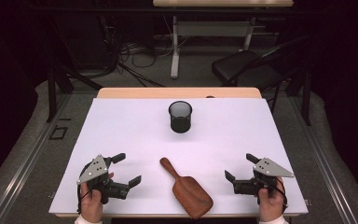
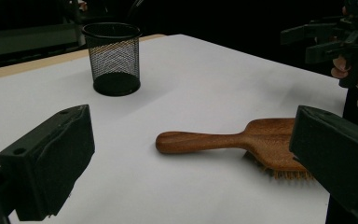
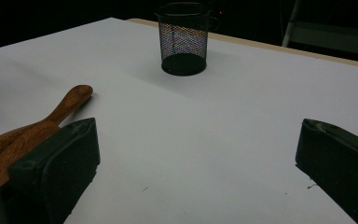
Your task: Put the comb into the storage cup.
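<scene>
A wooden hairbrush (image 1: 185,187) lies bristles-down on the white table cover (image 1: 121,126) near its near edge, between the two grippers, its paddle head almost at that edge and its handle pointing away and to the left, toward the middle of the table. The left gripper (image 1: 126,169) hovers just left of the brush, jaws spread wide with nothing between them; the right gripper (image 1: 240,167) sits to the brush's right, a little farther off, jaws likewise apart and empty. Both are held close to the near corners, each with open white surface ahead of it. A black mesh pen cup (image 1: 180,116) stands upright at the centre of the far half, well apart from brush and grippers, with bare cover on every side; as far as the mesh shows, nothing is inside. Past the cover's far edge a strip of wooden tabletop (image 1: 177,92) shows.
</scene>
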Motion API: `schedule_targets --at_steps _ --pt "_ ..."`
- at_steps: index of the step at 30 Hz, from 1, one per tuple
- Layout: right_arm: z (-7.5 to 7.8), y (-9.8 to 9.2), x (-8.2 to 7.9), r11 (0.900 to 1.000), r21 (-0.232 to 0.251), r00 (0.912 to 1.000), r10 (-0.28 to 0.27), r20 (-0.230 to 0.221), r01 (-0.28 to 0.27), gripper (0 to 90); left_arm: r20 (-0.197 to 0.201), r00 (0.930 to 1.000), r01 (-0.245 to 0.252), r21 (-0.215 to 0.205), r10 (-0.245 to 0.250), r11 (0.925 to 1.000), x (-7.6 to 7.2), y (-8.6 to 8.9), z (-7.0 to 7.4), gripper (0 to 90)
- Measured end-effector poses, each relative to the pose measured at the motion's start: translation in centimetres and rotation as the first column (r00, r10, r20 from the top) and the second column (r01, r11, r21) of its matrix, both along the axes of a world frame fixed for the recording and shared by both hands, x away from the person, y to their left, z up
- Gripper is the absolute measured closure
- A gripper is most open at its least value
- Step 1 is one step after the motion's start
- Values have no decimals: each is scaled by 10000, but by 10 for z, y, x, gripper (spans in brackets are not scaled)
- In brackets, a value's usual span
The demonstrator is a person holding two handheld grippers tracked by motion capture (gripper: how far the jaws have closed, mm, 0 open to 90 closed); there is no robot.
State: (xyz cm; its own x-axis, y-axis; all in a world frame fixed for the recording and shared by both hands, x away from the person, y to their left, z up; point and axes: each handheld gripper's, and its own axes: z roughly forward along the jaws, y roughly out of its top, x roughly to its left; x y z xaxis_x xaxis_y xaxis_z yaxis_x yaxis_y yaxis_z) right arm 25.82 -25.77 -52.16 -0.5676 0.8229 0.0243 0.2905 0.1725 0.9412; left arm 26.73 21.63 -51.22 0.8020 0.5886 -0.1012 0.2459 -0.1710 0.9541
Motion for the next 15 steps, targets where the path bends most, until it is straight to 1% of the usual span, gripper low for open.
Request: schedule_targets --at_steps 4,5,8,11,12,15 --pt "-1 0 0 10000 40 10000 -8 -40 8 0 -160 9995 -274 96 276 9996 1 -2 0 2" --pt "-1 0 1 10000 43 10000 -16 -32 17 0 -211 9995 -248 75 250 9997 1 -2 -1 2" --pt "-1 0 1 10000 14 10000 -30 -57 30 0 -267 9986 -451 207 456 9988 3 -3 -1 2" --pt "-2 1 2 10000 -38 10000 -35 -62 34 0 -386 9976 -565 219 573 9982 4 -6 -1 2" --pt "-2 1 2 10000 -17 10000 -50 -72 50 0 -427 9974 -567 293 579 9980 4 -6 -1 2" --pt "-4 1 2 9999 -87 9998 -71 -199 70 0 -544 9953 -778 423 801 9961 6 -10 -1 2"
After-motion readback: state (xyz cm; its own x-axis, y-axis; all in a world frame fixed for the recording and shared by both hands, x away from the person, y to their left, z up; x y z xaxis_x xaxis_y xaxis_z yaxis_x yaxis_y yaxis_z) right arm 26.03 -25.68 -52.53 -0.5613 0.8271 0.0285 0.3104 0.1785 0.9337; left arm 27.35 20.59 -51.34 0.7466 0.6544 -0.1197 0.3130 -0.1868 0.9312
